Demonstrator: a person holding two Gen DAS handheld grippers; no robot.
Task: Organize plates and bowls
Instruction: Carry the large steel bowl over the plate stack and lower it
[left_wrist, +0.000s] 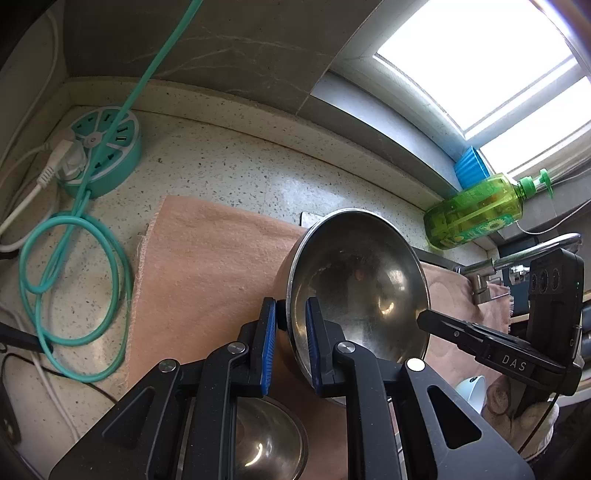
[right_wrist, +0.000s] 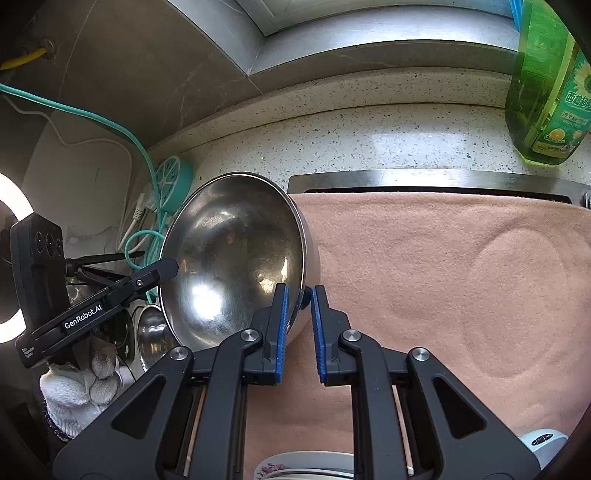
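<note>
Left wrist view: the left gripper (left_wrist: 290, 325) is closed tight on the near rim of a round stainless-steel bowl (left_wrist: 362, 280), held tilted above the peach-coloured cloth (left_wrist: 207, 266). The right gripper (right_wrist: 297, 314) is clamped on the opposite rim. Beyond, 1 green dish-soap bottle (left_wrist: 476, 210) is seen standing on the speckled stone countertop (left_wrist: 229, 170).

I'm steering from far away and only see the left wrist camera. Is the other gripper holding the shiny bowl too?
Observer: Yes. The right gripper is shut on the rim of the steel bowl, one pad inside, one outside.
Operator: Anything underneath it?
Observer: A flowered plate peeks in at the bottom edge.
Operator: Who holds my gripper?
Observer: A white-gloved hand holds the left gripper.
</note>
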